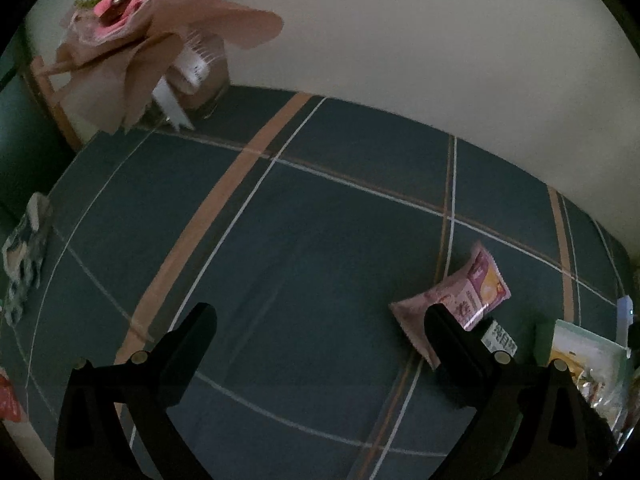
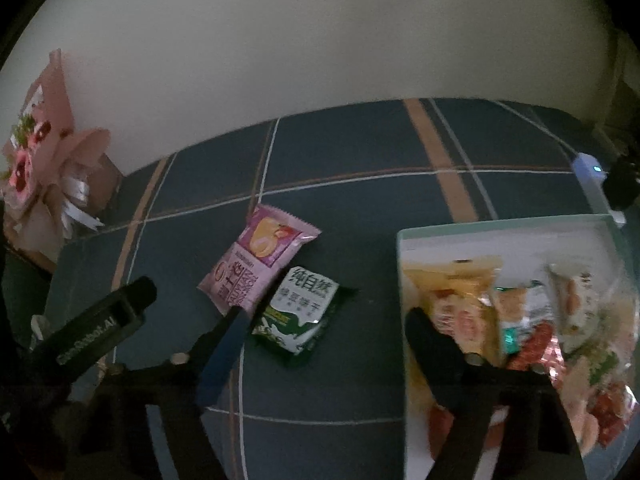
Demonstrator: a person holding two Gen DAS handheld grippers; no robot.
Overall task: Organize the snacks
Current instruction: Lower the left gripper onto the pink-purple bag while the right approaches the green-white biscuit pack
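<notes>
A dark blue checked cloth [image 2: 360, 208] with tan and white lines covers the tabletop, and a pale wall stands behind it. At the far left is a pink paper bouquet [image 1: 152, 20].

At the right, near side lies a pale green box [image 2: 500, 226], open on top and already holding many snack packets in yellow, red and white wrappers. Left of the box, two packets lie loose on the cloth: a pink snack packet [image 2: 258, 260] and, just beside it on the near right, a green and white snack packet [image 2: 300, 316]. They touch or overlap at one edge.

The right hand-held gripper [image 2: 324, 318] hangs above these two packets with its jaws apart and nothing pressed between them. The left hand-held gripper [image 1: 320, 312] is also spread wide and empty; its right finger [image 1: 452, 344] covers the near end of the pink packet in that view.

I judge that both packets are light, soft and filled with air, with smooth slippery film. A pinch across the middle may crush the food inside, so the flat sealed end, or a narrow side, seems the better place to hold. They probably belong in the box.
</notes>
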